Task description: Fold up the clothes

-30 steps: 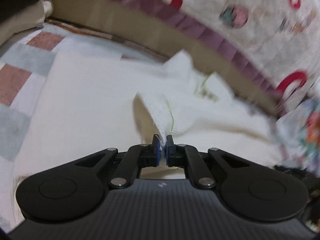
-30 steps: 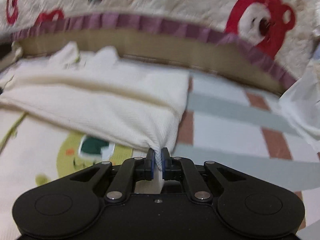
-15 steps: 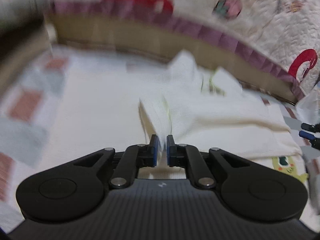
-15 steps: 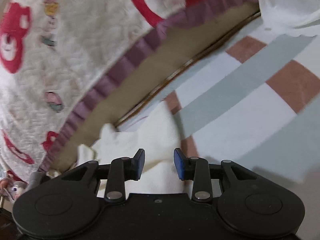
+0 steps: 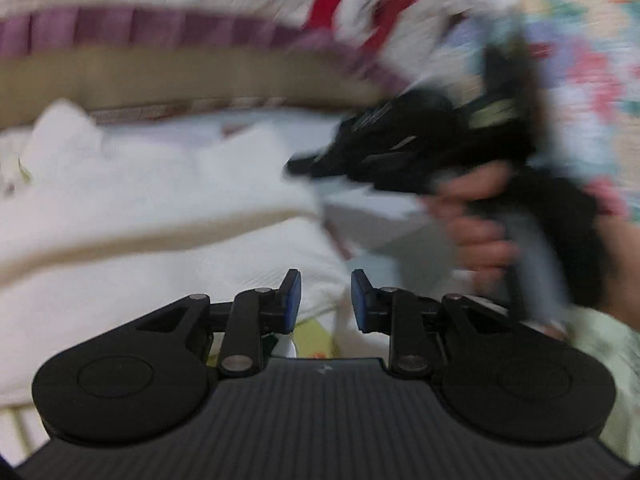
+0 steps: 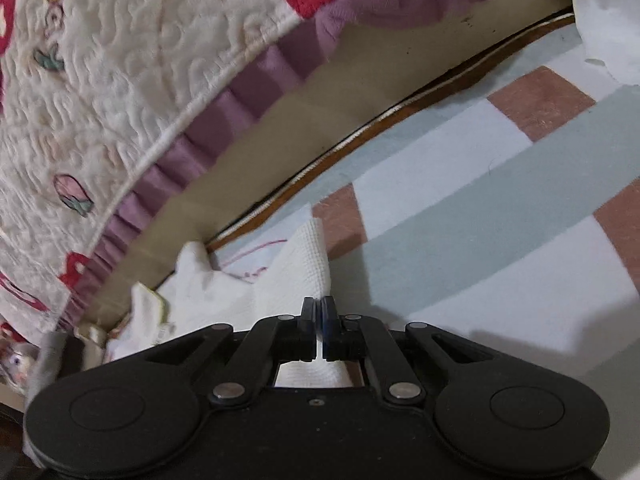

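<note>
Left gripper (image 5: 322,296) hangs over the near right corner of the cream garment (image 5: 152,216), jaws opening, blue pads apart w/ cloth below and between them but not pinched, so this corner looks let go. Right gripper (image 6: 319,312) has its jaws together; the white waffle cloth (image 6: 304,264) sits just beyond the tips, and I can't tell for sure if a thin edge is caught, though nothing shows in the slit. In the left view the right gripper (image 5: 304,166) shows blurred, held by a hand (image 5: 476,220), tips at the garment's far right edge. Garment lies on the checked mat (image 6: 480,216) beside the quilt (image 6: 120,80), doubled over w/ 1 fold line across it and bunched bits at the far left. Judgement: 1 fold seems laid, and the step in hand is resetting for fold 2. To do it well: let the left jaws clear the cloth before lifting away, so the top layer isn't dragged; the right should open before going in; take both layers at a corner, not just the top 1; pick matching corners w/ the 2 grippers, keep the edge taut btwn them, and carry low. Smooth the bunched far-left bits first, or the lump likely gets folded in.
</note>
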### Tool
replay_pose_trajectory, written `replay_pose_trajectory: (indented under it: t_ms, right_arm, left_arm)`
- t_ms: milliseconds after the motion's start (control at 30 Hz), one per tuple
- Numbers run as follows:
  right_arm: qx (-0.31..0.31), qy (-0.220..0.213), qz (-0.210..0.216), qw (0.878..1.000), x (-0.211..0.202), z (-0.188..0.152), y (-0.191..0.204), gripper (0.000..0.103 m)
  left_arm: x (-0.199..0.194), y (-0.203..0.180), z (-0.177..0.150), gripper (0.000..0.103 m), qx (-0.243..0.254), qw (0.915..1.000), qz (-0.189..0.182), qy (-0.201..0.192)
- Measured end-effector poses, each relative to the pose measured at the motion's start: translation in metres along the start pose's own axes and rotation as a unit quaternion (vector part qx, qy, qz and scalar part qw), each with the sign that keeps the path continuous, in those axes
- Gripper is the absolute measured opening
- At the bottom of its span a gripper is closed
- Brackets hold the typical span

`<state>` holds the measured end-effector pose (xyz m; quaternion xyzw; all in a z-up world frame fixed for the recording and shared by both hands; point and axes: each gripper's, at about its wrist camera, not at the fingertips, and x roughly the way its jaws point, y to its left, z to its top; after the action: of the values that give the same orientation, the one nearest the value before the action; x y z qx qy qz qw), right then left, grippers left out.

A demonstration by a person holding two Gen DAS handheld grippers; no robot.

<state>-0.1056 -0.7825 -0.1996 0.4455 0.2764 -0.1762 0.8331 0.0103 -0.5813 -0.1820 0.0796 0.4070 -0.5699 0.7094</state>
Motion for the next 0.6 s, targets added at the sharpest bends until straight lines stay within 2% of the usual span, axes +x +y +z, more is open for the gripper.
replay_pose_trajectory:
  t_ms: [100, 133, 200, 300, 400, 500, 567, 600]
  right_arm:
    - [-0.011, 0.005, -0.008, 1.000, -0.006, 0.003, 0.005, 0.004]
    - [-0.016, 0.001, -0.014, 1.000, -0.006, 0.005, 0.005, 0.004]
    - [-0.021, -0.007, -0.028, 0.999, -0.006, 0.012, 0.005, 0.004]
    - [-0.044, -0.008, -0.058, 0.997, 0.003, 0.020, 0.010, 0.002]
    - [-0.038, -0.029, -0.060, 0.997, 0.008, 0.025, 0.014, 0.002]
    - [-0.044, -0.014, -0.073, 0.996, 0.020, 0.025, 0.017, 0.003]
    - [-0.024, -0.021, -0.063, 0.997, 0.021, 0.025, 0.011, 0.011]
    - [-0.006, -0.017, -0.055, 0.998, 0.022, 0.027, 0.006, 0.021]
  left_arm:
    - [0.021, 0.007, -0.005, 0.019, -0.024, 0.9997, -0.007, 0.007]
    - [0.021, 0.012, -0.006, 0.009, -0.034, 0.9993, -0.013, 0.008]
    - [0.022, 0.026, -0.008, 0.002, -0.063, 0.9975, -0.031, 0.012]
    - [0.022, 0.045, -0.010, 0.001, -0.114, 0.9914, -0.060, 0.023]
    - [0.022, 0.036, -0.013, 0.001, -0.088, 0.9948, -0.049, 0.015]
    - [0.023, 0.035, -0.014, 0.001, -0.096, 0.9938, -0.053, 0.015]
    - [0.023, 0.036, -0.012, 0.002, -0.092, 0.9941, -0.057, 0.017]
    - [0.023, 0.036, -0.012, 0.002, -0.092, 0.9940, -0.057, 0.017]
